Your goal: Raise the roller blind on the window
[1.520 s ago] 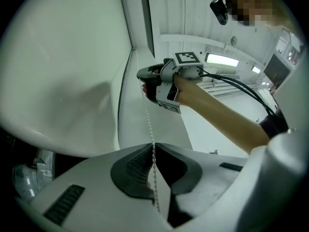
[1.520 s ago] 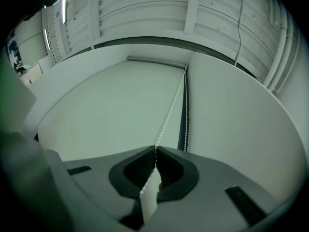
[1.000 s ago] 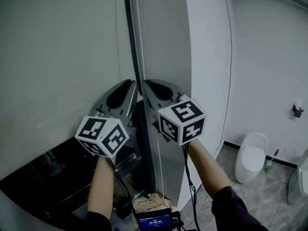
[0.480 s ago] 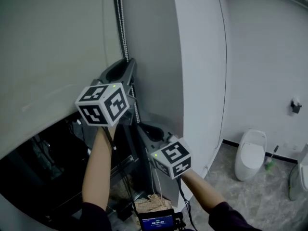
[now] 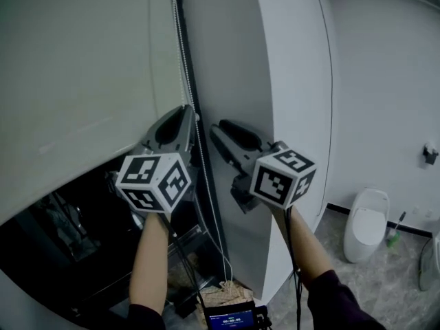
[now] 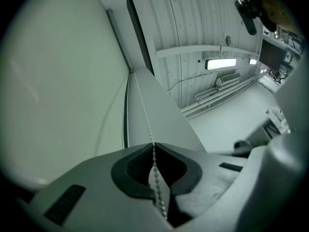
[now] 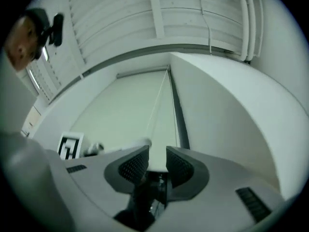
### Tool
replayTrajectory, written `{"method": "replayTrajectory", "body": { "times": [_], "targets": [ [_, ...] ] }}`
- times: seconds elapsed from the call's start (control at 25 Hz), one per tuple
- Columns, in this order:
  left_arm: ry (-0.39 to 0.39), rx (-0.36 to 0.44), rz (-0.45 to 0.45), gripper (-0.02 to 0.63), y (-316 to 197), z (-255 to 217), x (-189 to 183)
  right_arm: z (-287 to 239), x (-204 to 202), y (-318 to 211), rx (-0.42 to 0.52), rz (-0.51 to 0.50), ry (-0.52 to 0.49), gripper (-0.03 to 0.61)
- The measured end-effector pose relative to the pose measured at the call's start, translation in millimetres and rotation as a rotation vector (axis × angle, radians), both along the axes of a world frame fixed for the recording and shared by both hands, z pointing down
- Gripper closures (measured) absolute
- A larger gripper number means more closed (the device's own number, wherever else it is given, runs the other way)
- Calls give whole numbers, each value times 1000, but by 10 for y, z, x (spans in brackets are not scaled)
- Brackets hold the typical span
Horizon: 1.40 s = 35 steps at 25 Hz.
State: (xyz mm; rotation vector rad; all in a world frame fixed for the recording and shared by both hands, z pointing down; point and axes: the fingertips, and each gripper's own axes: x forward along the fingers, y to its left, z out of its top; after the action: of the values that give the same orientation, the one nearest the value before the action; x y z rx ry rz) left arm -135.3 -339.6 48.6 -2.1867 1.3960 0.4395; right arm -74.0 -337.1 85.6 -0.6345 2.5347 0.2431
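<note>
The pale roller blind covers the upper window, with dark glass showing under its slanted bottom edge. Its white bead chain hangs along the dark frame at the blind's right side. My left gripper is shut on the bead chain, which runs between its jaws in the left gripper view. My right gripper is just right of it at about the same height, jaws a little apart with nothing gripped; the chain runs up ahead of it.
A white wall pillar stands right of the window. A toilet and a toilet brush are on the tiled floor at lower right. A small device with a lit screen and cables hang below my arms.
My left gripper has come down with the chain in it. My right gripper has risen from lower down to level with the left one.
</note>
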Motion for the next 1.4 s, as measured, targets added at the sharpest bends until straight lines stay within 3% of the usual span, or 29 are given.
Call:
{"method": "replayTrajectory", "body": {
  "times": [0.08,0.24,0.48,0.56,0.72,0.84,0.96,1.2,1.4],
  "targets": [
    [-7,-29,11,595,17,161,65,-510,22,22,13,-47,-21,482],
    [-8,-54,52,595,132,573,156,-1073,-180,80,121,16,20,482],
    [-36,-35,61,595,342,930,303,-1004,-347,150,143,28,73,505],
    [-27,-49,77,595,313,939,257,-997,-365,174,163,54,82,557],
    [18,-79,123,594,297,1070,183,-969,-310,121,194,140,81,561],
    [109,-82,123,594,264,1101,-52,-789,-276,30,169,159,85,561],
    [152,-83,145,594,268,881,-135,-352,-323,-70,151,191,162,561],
    [51,-25,114,592,219,275,17,832,-455,-27,85,186,282,561],
    [9,-21,77,543,32,-149,91,1188,-462,98,58,148,267,561]
  ]
}}
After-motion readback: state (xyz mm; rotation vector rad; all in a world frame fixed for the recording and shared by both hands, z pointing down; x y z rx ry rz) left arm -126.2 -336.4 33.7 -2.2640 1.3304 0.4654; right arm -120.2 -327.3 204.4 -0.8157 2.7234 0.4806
